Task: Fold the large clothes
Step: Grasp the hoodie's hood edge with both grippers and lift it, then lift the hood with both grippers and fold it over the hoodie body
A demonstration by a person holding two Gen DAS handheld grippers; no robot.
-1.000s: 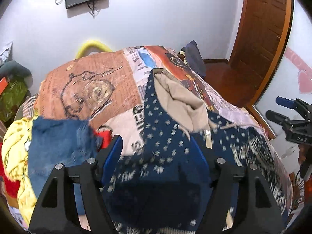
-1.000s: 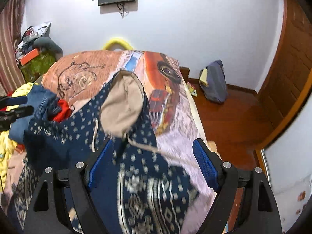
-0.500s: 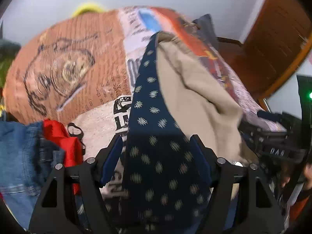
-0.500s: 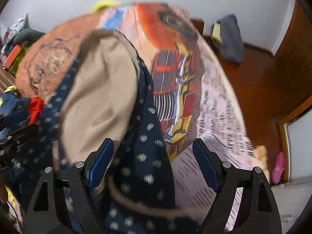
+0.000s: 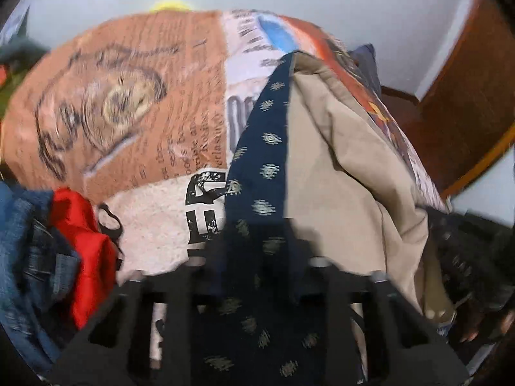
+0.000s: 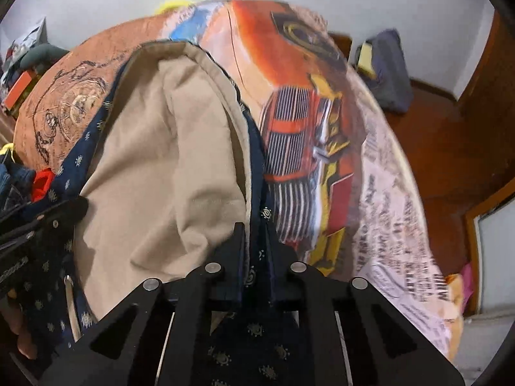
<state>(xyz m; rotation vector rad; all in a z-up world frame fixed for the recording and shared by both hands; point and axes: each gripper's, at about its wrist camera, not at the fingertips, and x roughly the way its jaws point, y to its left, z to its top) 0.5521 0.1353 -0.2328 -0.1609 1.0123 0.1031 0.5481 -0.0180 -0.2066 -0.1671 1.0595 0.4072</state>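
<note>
Landmark: the printed bedspread point(image 5: 135, 103), on which everything lies.

1. Pile of loose clothes point(image 5: 48, 241), at the bedspread's left edge: blue denim and a red piece, seen in the left wrist view. Not engaged.

2. Left gripper point(image 5: 257, 257). Jaws drawn in on the navy patterned edge of the hooded garment point(image 5: 264, 167), which runs up between them. The frame is blurred, so the hold is judged clenched rather than plainly seen.

3. Hooded garment, middle of the bedspread: navy with pale motifs, beige lining point(image 6: 154, 160) turned upward, hood end pointing to the far side of the bedspread.

4. Right gripper point(image 6: 256, 244). Jaws closed tight on the navy edge beside the beige lining; the cloth is pinched between them, over the orange truck print point(image 6: 299, 122) on the right half of the bedspread.

Step in hand, as judged: the hood is gripped at its two edges, to be carried over onto the body. Both grips should be kept level and equally tensioned, so that the fold line lies straight; the drawstring and lining should be kept from bunching under the fold.

Differences from the earlier frames: a second ago both pairs of jaws were wide apart above the garment; half a second ago they had been lowered astride the hood edges, not yet pinching. Now both are closed on cloth. The garment itself has hardly shifted.
</note>
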